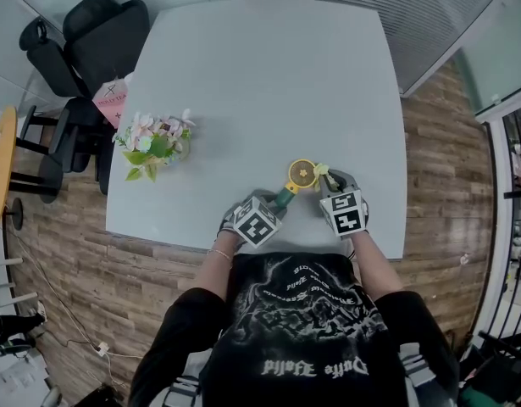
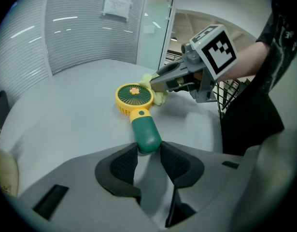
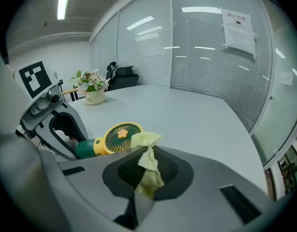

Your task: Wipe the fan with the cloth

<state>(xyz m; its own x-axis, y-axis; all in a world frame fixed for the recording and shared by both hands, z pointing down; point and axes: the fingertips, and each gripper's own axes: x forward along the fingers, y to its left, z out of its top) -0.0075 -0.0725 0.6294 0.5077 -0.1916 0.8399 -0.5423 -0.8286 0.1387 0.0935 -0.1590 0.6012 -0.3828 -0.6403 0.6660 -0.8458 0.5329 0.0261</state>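
Wiping step in hand. Left gripper, jaws partly closed, clamps the end of the green handle of the fan, whose head lies just ahead. Right gripper pinches the cloth shut, with the free end at the grille's rim. Next, by my judgement: sweep the cloth across the grille and hold the handle steady.

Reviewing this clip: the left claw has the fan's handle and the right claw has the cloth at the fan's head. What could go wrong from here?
1. The left claw grips the fan only by the end of its green handle, so wiping pressure on the head could twist it or slip it loose.
2. Little of the cloth sticks out past the right claw, so the hard tips might scrape the grille instead of the cloth wiping it.
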